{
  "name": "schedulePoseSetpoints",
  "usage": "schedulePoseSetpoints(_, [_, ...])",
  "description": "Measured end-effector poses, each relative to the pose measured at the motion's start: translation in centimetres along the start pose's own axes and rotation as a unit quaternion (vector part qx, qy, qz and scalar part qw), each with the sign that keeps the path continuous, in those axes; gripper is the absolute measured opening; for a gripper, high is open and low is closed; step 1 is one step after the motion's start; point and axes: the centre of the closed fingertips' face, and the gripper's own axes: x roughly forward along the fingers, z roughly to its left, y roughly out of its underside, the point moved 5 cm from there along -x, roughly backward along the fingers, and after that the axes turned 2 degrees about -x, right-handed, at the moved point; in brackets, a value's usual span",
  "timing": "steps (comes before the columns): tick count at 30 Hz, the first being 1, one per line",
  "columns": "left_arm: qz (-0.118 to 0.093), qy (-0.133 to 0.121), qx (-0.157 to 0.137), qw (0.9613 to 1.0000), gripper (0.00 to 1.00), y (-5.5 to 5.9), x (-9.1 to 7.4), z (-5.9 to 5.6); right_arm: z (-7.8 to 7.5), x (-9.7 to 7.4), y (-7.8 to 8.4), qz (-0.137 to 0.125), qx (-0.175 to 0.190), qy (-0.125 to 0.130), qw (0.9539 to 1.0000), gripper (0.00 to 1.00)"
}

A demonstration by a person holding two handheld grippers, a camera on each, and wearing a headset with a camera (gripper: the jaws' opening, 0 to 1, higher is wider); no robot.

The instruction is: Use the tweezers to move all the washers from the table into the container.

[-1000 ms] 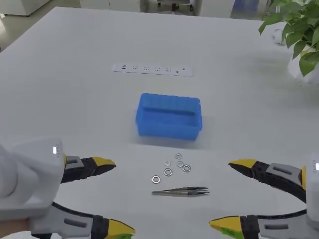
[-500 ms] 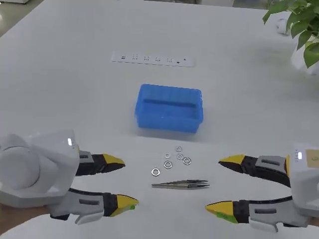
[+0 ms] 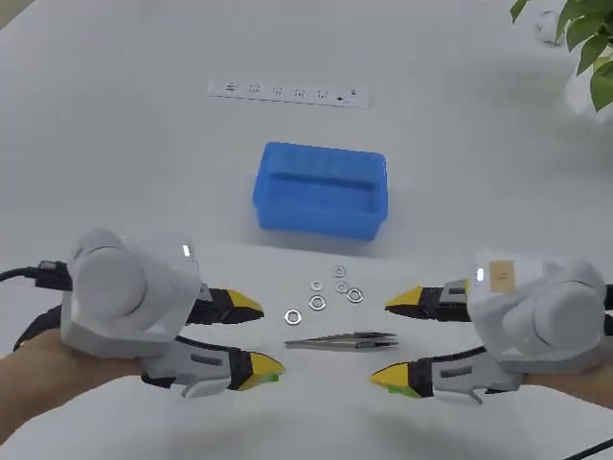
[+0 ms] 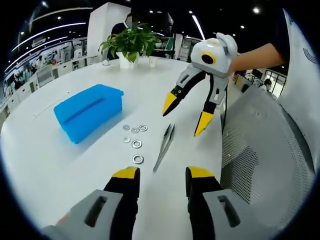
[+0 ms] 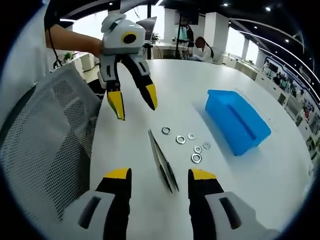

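Note:
Slim metal tweezers [image 3: 342, 340] lie flat on the white table, with several small steel washers [image 3: 326, 292] scattered just beyond them. Behind the washers stands a blue plastic container [image 3: 321, 189], open at the top. My left gripper [image 3: 268, 335] hovers open just left of the tweezers; from its own view the tweezers [image 4: 165, 140] and washers [image 4: 135, 135] lie ahead of its tips [image 4: 162, 174]. Facing it from the right, my right gripper [image 3: 381, 342] is also open, with the tweezers [image 5: 161, 160] running between its tips [image 5: 160, 175]. Neither holds anything.
A white power strip [image 3: 287, 93] lies beyond the container. A potted plant [image 3: 584, 38] stands at the far right corner. A grey mesh chair [image 4: 260, 145] sits at the table's near edge. White tabletop stretches on both sides of the container.
Both grippers have come forward and inward, closing on the tweezers from either side. The head camera has tilted down. Tweezers, washers and container lie where they were.

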Motion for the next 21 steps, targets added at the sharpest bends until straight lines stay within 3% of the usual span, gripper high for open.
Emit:
schedulePoseSetpoints(2, [0.021, 0.003, 0.015, 0.9997, 0.4, 0.5, 0.7, 0.0, -0.2, 0.4, 0.1, 0.01, -0.008, -0.008, 0.9999, 0.42])
schedulePoseSetpoints(5, [0.024, -0.005, 0.034, 0.9991, 0.31, 0.6, 1.2, 0.1, -0.6, 0.9, 0.2, 0.02, -0.01, -0.019, 0.9996, 0.36])
schedulePoseSetpoints(12, [0.035, 0.003, 0.028, 0.999, 0.32, 0.6, 2.3, 0.3, -0.6, 1.8, 0.2, 0.032, -0.017, -0.045, 0.9983, 0.31])
schedulePoseSetpoints(16, [0.055, 0.008, 0.044, 0.9975, 0.3, 0.8, 2.8, 0.3, -0.7, 2.2, 0.1, 0.038, -0.022, -0.052, 0.9977, 0.28])
schedulePoseSetpoints(21, [0.061, 0.009, 0.052, 0.9967, 0.28, 0.5, 3.4, 0.4, -0.8, 2.4, 0.4, 0.047, -0.03, -0.057, 0.9968, 0.24])
